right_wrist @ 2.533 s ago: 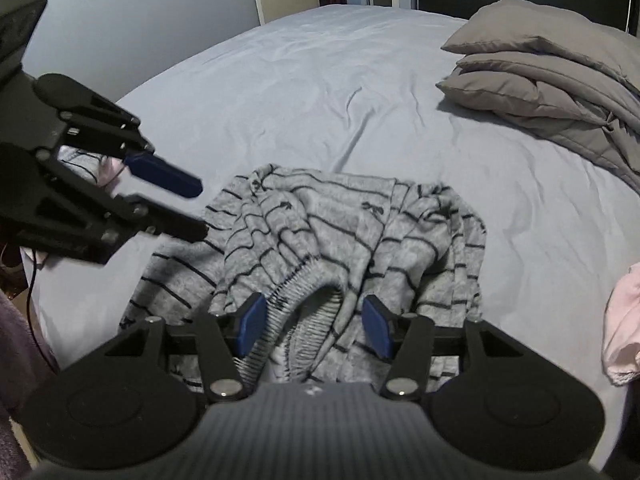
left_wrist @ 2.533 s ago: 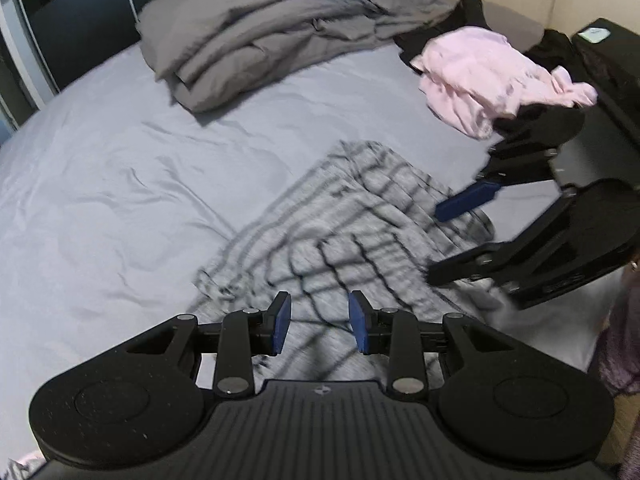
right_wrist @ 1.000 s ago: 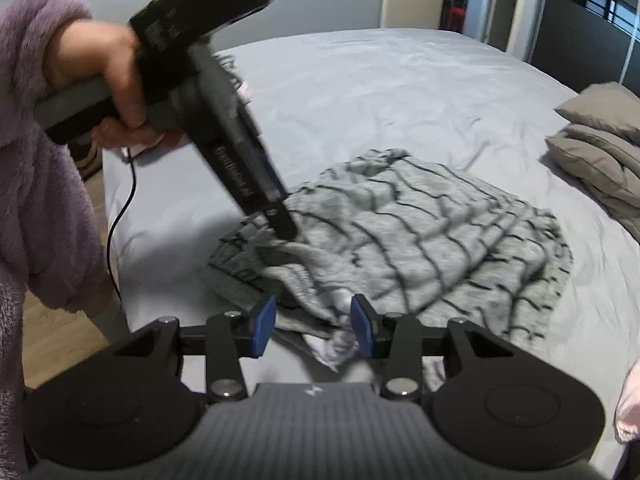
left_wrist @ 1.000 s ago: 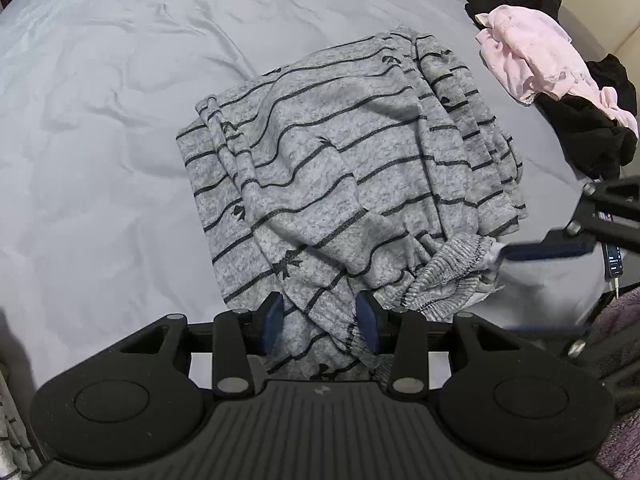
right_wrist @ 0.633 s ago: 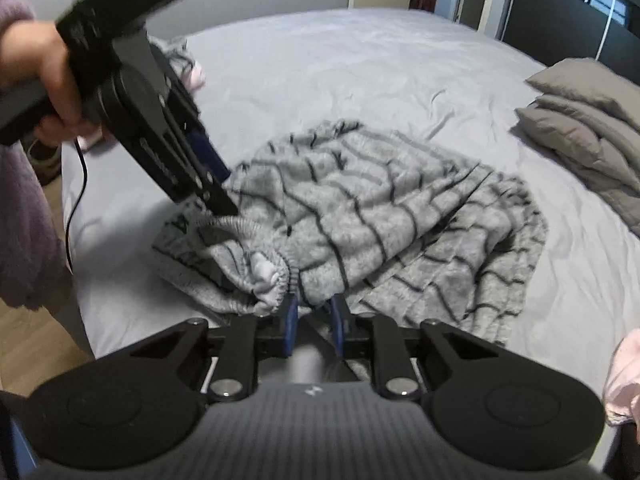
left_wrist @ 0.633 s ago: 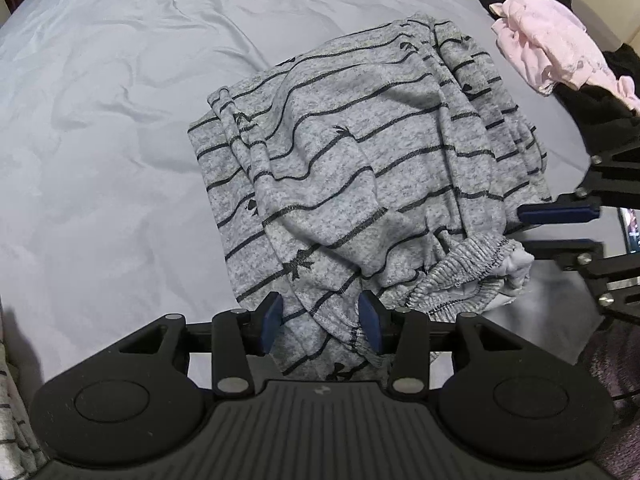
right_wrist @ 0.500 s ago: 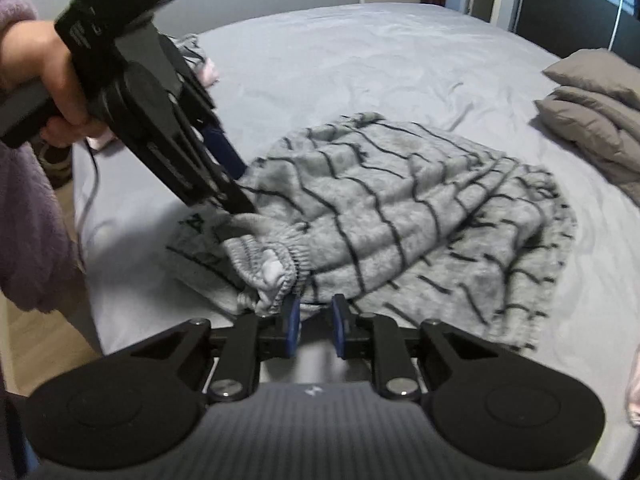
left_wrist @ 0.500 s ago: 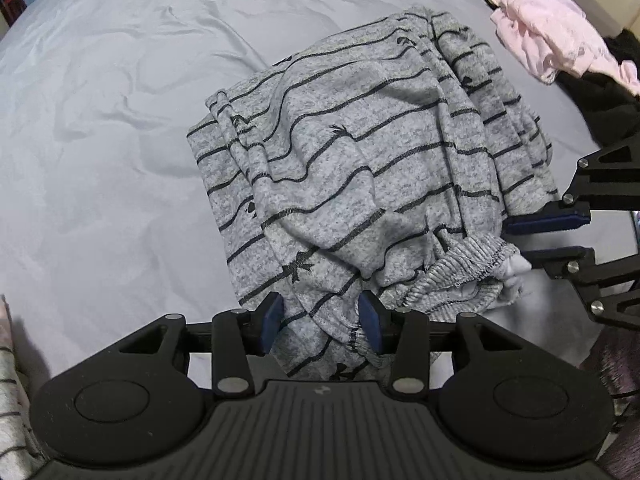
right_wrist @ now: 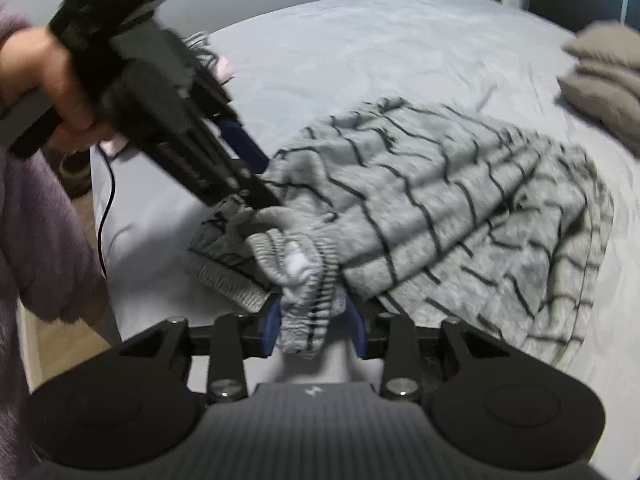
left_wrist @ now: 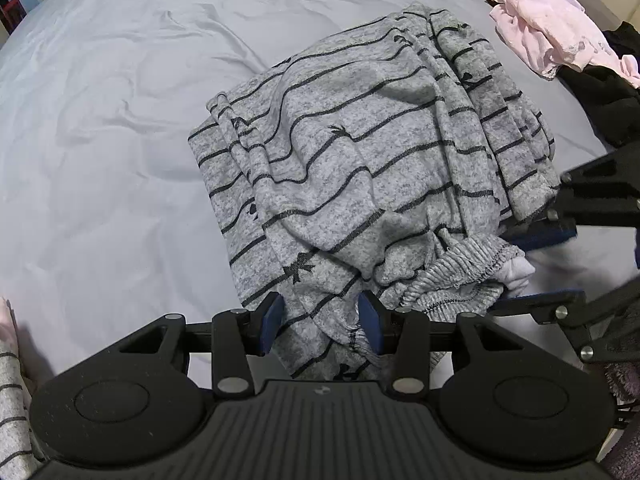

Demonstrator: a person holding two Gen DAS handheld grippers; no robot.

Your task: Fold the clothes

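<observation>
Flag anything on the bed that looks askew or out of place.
The striped garment lies bunched and twisted, not flat; its ribbed cuff is partly turned out, showing white lining. A pink garment sits crumpled over black clothes at the edge of the bed.

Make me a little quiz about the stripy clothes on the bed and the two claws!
1. True or false: the striped grey garment lies on a bed sheet.
2. What colour is the crumpled garment at the far right of the left wrist view?
3. What sits between the right claw pads: A) ribbed waistband, B) a pillow, C) nothing?

Key: 1 true. 2 pink. 3 A.
</observation>
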